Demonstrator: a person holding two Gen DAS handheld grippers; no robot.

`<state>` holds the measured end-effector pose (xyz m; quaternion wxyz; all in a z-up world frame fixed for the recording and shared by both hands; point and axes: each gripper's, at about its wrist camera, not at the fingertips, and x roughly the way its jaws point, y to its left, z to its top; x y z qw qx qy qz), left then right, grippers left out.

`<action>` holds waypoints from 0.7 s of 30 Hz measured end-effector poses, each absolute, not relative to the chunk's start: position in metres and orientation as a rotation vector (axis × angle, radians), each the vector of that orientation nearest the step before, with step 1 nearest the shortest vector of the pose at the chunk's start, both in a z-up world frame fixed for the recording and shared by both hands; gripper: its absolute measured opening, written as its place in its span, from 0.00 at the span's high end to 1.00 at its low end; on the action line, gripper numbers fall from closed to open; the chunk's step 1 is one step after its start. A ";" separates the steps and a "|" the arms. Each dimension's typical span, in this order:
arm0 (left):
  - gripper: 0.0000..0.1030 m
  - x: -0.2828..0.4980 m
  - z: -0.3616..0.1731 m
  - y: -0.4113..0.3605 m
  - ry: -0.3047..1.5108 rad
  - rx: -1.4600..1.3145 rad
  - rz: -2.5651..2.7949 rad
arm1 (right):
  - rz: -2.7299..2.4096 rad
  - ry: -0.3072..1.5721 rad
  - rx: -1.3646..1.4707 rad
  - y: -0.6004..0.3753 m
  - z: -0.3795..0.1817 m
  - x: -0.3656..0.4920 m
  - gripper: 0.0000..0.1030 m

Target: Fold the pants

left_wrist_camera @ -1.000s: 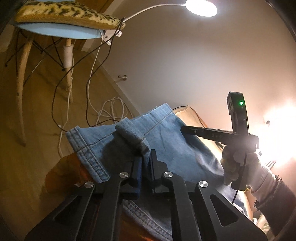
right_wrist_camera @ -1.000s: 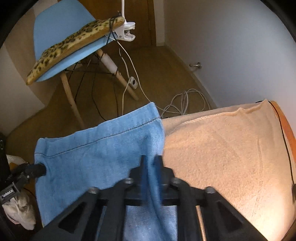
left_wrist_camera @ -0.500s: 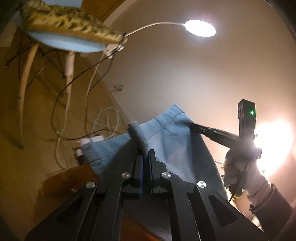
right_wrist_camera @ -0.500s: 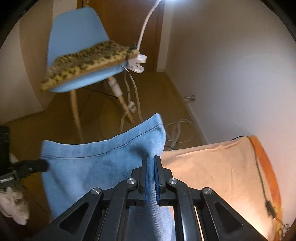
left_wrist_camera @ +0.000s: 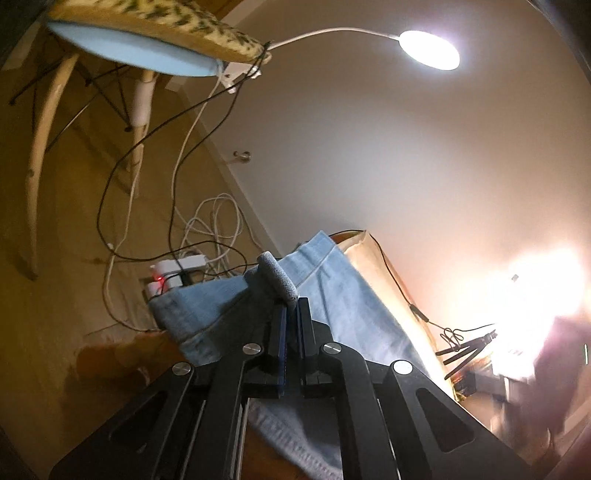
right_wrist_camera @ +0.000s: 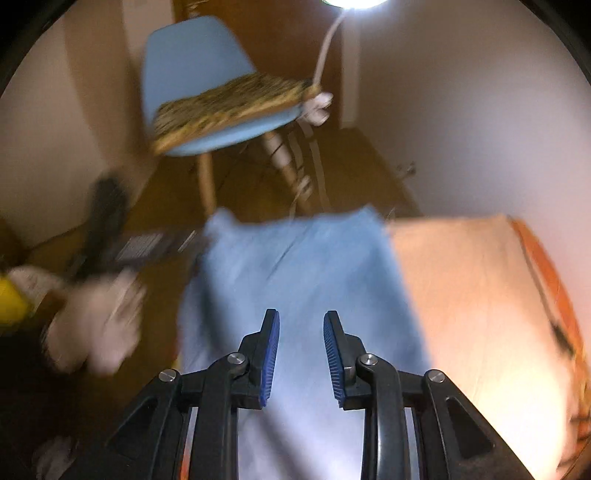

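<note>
The blue denim pants lie over a surface covered with a peach towel. My left gripper is shut on a bunched fold of the pants near their far hem and holds it raised. My right gripper is open and empty above the pants, its blue pads apart. The right wrist view is blurred; the left gripper and its gloved hand show at the left edge of the pants there.
A blue chair with a leopard cushion stands on the wooden floor beyond the pants. A clip lamp shines above. Cables and a power strip lie on the floor. A cable crosses the towel.
My right gripper has let go of the pants' corner and opened, pulling back over the pants. The released corner has dropped onto the towel. My left gripper still holds its fold.
</note>
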<state>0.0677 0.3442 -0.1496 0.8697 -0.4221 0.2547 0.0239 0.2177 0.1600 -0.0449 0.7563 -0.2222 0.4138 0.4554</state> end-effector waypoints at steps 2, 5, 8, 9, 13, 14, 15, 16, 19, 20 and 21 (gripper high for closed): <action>0.97 0.073 -0.149 0.345 0.541 -0.893 0.044 | 1.005 0.966 -0.497 0.137 -0.055 0.184 0.76; 0.97 0.080 -0.149 0.345 0.555 -0.901 0.041 | 0.962 1.030 -0.553 0.111 -0.076 0.151 0.76; 0.97 0.086 -0.147 0.345 0.571 -0.902 0.043 | 0.910 1.085 -0.563 0.089 -0.096 0.139 0.69; 0.97 0.088 -0.146 0.345 0.574 -0.901 0.043 | 0.899 1.102 -0.562 0.085 -0.102 0.139 0.69; 0.97 0.094 -0.138 0.342 0.587 -0.881 0.044 | 0.869 1.137 -0.591 0.074 -0.119 0.133 0.69; 0.97 0.095 -0.134 0.341 0.587 -0.873 0.043 | 0.864 1.131 -0.605 0.073 -0.119 0.132 0.69; 0.97 0.096 -0.130 0.340 0.587 -0.865 0.043 | 0.857 1.119 -0.625 0.073 -0.120 0.131 0.69; 0.97 0.097 -0.127 0.338 0.585 -0.860 0.042 | 0.846 1.110 -0.642 0.074 -0.120 0.131 0.69; 0.97 0.100 -0.115 0.332 0.577 -0.841 0.041 | 0.810 1.077 -0.690 0.074 -0.120 0.132 0.73; 0.97 0.101 -0.112 0.331 0.576 -0.837 0.040 | 0.804 1.072 -0.694 0.073 -0.121 0.132 0.75; 0.97 0.103 -0.109 0.329 0.577 -0.832 0.039 | 0.801 1.072 -0.694 0.073 -0.121 0.132 0.86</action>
